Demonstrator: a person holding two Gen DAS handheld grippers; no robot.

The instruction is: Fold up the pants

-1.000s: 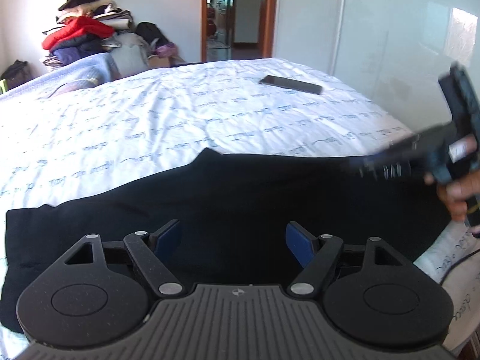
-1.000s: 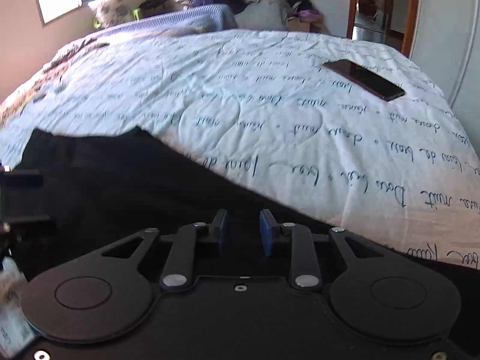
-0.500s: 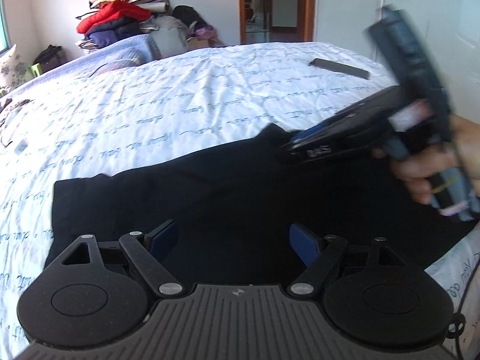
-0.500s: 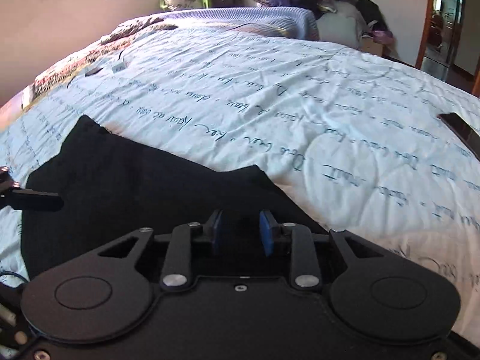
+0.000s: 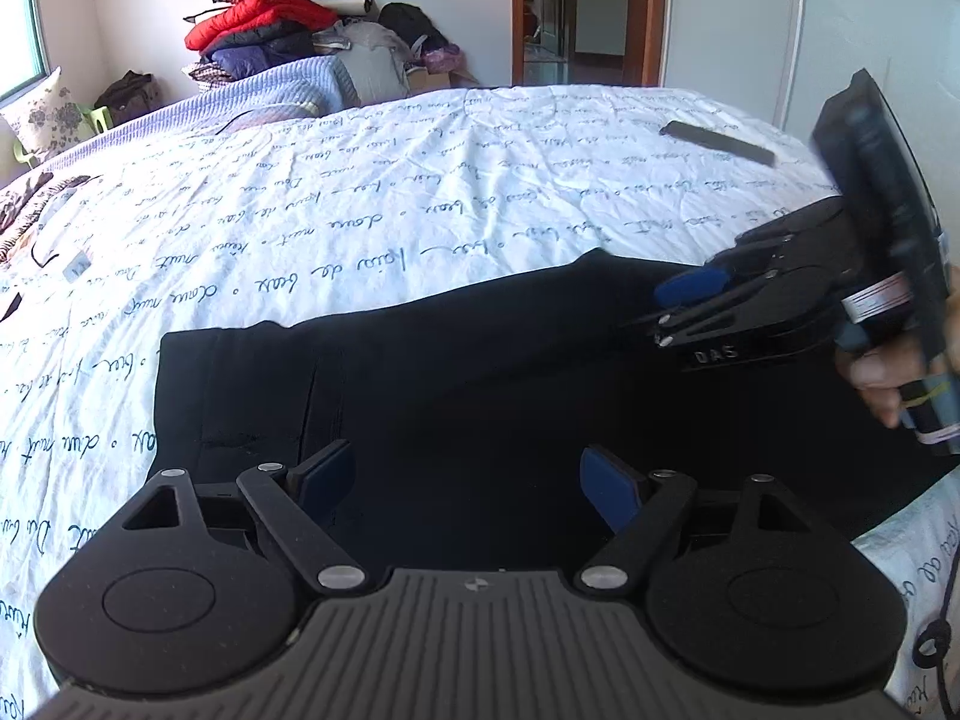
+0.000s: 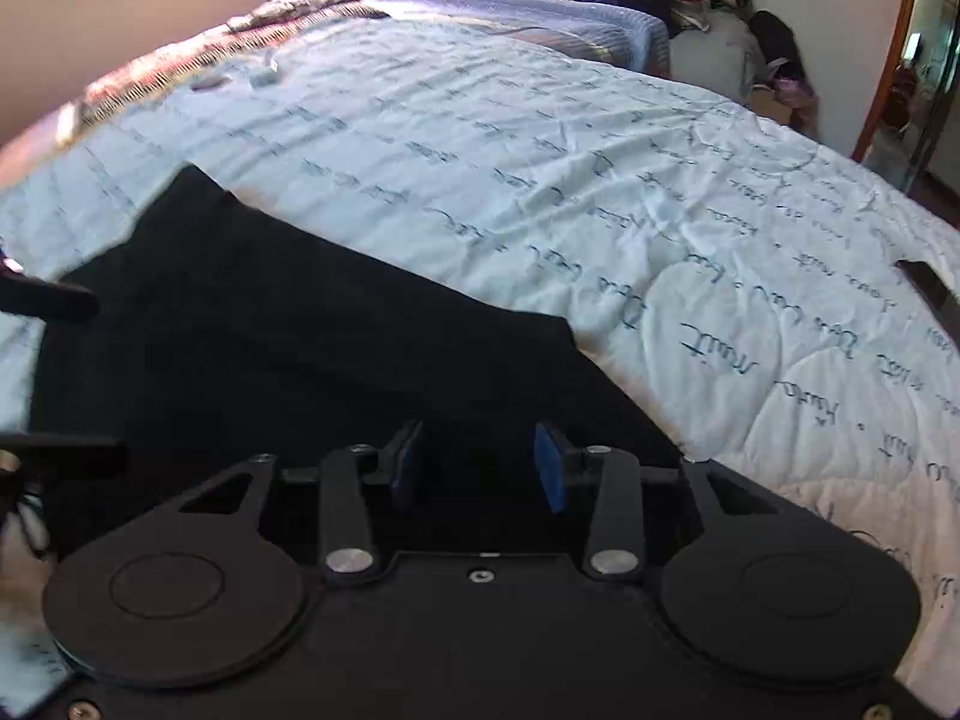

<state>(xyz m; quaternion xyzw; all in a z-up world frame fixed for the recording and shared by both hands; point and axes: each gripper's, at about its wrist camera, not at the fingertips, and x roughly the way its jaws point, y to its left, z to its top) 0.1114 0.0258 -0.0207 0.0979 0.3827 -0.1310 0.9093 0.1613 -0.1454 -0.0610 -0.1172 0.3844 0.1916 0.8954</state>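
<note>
Under the left gripper (image 5: 465, 480), whose jaws stand wide and empty, black pants (image 5: 456, 372) lie flat on the script-printed bedspread (image 5: 360, 192). From the right wrist, the right gripper (image 6: 477, 468) hovers over the pants (image 6: 288, 324), its jaws opening with nothing pinched between them.

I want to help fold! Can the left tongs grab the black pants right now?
Probably yes. The left tongs are wide open with nothing between them, and the black pants lie flat on the bed just ahead. The right tongs are off to the side.
</note>
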